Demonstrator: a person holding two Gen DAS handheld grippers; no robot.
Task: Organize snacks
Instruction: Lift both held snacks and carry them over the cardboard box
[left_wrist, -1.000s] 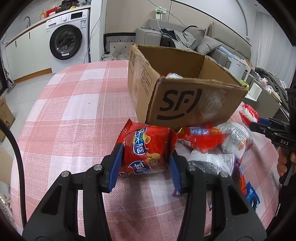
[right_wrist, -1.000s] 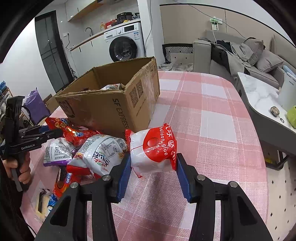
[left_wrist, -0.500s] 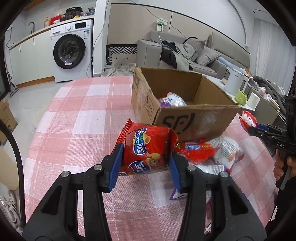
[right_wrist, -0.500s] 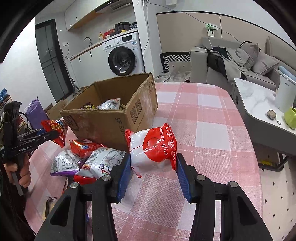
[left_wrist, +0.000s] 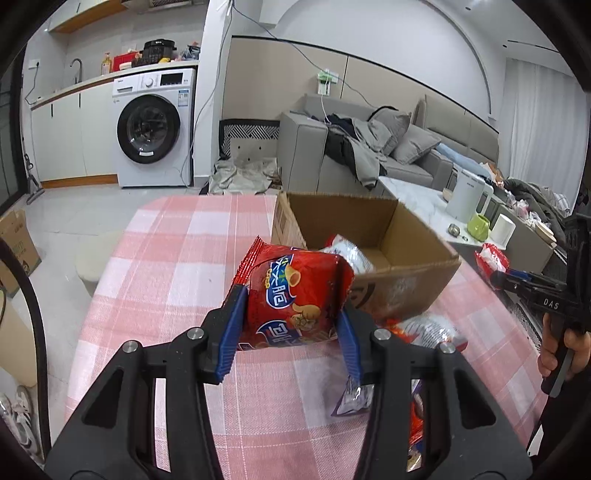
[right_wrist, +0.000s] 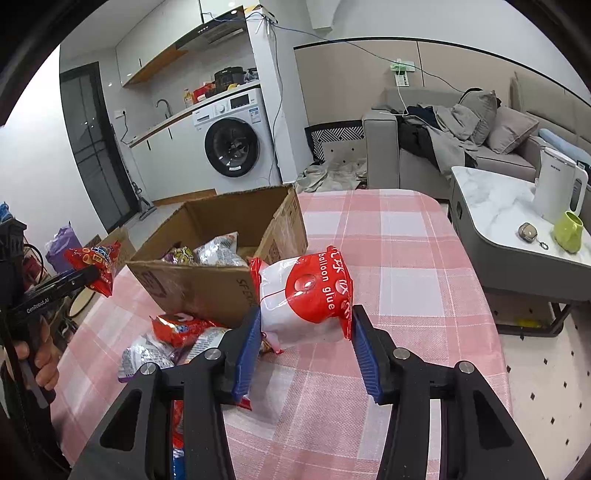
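My left gripper (left_wrist: 291, 325) is shut on a red snack bag (left_wrist: 295, 295) and holds it in the air near the open cardboard box (left_wrist: 369, 229). My right gripper (right_wrist: 304, 336) is shut on a red and white "balloon glue" bag (right_wrist: 306, 295), raised above the table to the right of the box (right_wrist: 221, 280). The box holds several snack packets (right_wrist: 218, 251). The left gripper with its red bag also shows in the right wrist view (right_wrist: 94, 262); the right gripper with its bag shows in the left wrist view (left_wrist: 493, 260).
Several loose snack bags (right_wrist: 173, 339) lie on the pink checked tablecloth (right_wrist: 402, 266) in front of the box. A side table (right_wrist: 517, 210) with a kettle and green cup stands to the right. A washing machine and sofa are behind.
Both grippers have risen with their bags, so the inside of the box now shows from above. Both grips stay the same.
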